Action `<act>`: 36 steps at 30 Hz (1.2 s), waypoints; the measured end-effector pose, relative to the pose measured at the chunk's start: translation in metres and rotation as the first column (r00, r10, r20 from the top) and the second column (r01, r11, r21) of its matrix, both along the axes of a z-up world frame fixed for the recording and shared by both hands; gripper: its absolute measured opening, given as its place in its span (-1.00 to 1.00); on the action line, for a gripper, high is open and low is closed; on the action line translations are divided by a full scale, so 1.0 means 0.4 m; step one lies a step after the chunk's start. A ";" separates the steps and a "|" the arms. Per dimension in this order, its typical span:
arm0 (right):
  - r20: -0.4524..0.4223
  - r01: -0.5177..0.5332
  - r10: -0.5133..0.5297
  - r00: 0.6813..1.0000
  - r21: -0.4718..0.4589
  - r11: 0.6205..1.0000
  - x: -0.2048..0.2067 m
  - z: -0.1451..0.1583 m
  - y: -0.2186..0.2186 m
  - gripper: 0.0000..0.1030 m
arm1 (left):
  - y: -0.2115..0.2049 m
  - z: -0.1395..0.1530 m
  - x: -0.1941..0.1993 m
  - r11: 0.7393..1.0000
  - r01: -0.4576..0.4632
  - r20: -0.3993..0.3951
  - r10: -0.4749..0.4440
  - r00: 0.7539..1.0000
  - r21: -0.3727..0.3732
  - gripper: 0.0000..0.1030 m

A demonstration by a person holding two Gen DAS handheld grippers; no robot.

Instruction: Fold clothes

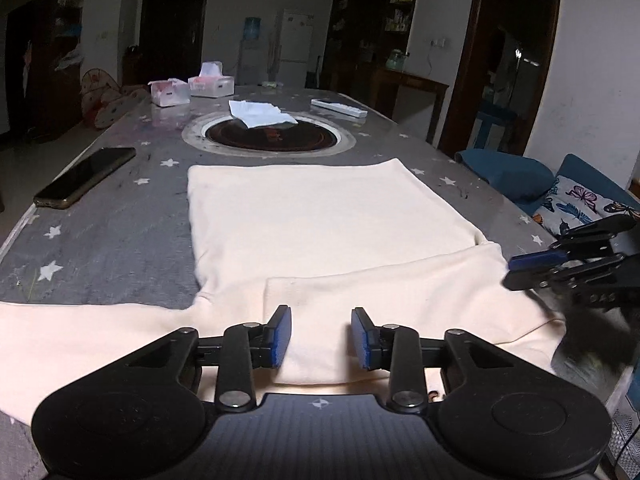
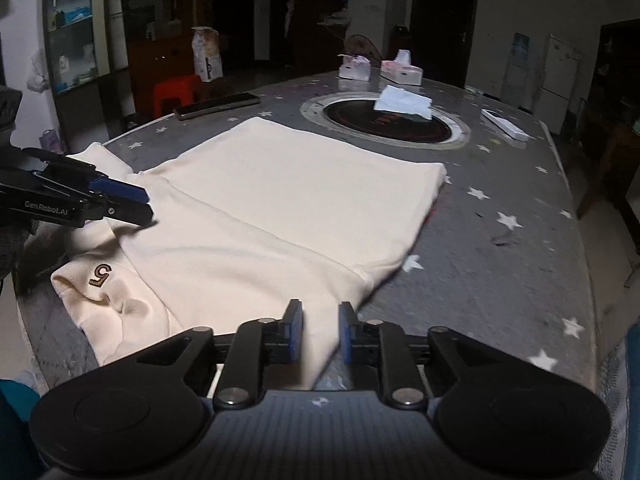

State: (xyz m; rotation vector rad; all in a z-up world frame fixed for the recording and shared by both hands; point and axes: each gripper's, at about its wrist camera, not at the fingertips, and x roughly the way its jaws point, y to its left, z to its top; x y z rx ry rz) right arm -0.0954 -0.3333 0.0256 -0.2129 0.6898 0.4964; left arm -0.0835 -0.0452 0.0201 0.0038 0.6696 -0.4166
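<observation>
While the cream knit garment (image 1: pixel 320 216) is lying part-folded on the grey star-print bench (image 1: pixel 100 240), the left gripper (image 1: pixel 320 336) and right gripper (image 2: pixel 320 330) are hovering unclenched over its near edge, likely needing matched, square grips.

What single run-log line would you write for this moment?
stage: mid-fold | cream garment flat on star-print table, one sleeve folded in | left gripper: open over near edge | right gripper: open, empty
</observation>
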 end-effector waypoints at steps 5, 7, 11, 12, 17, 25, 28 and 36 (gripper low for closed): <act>0.013 0.026 -0.027 1.000 0.025 0.999 -0.002 0.016 -0.014 -0.64 | 0.002 0.002 -0.001 1.000 -0.010 -0.001 0.010 1.000 0.002 -0.32; 0.001 0.014 -0.014 1.000 0.053 0.999 0.020 0.010 -0.003 -0.64 | -0.001 0.002 -0.005 1.000 -0.010 0.002 0.010 1.000 0.008 -0.32; -0.036 -0.003 0.004 0.999 0.033 0.999 0.044 -0.016 -0.009 -0.64 | 0.013 0.008 -0.013 0.999 -0.027 0.008 0.027 1.000 0.017 -0.32; -0.039 -0.007 0.008 0.999 0.035 0.999 0.043 -0.015 -0.015 -0.63 | 0.020 0.011 -0.017 0.999 -0.033 0.010 0.033 0.999 0.015 -0.32; -0.024 -0.035 0.036 0.999 0.022 0.999 -0.015 0.017 -0.023 -0.63 | 0.050 0.020 -0.036 0.998 -0.064 0.014 0.064 0.998 0.003 -0.32; -0.039 -0.076 0.074 0.996 -0.026 0.997 -0.078 -0.007 0.022 -0.48 | 0.110 0.022 -0.075 0.987 -0.160 -0.001 0.160 0.987 -0.018 -0.32; -0.019 -0.086 0.086 0.996 -0.003 0.996 -0.077 0.008 0.038 -0.37 | 0.157 0.035 -0.086 0.968 -0.249 0.010 0.249 0.968 -0.024 -0.32; -0.008 -0.087 0.087 0.996 0.033 0.996 -0.075 0.016 0.062 -0.04 | 0.303 0.039 -0.079 0.855 -0.518 0.039 0.517 0.855 0.029 -0.27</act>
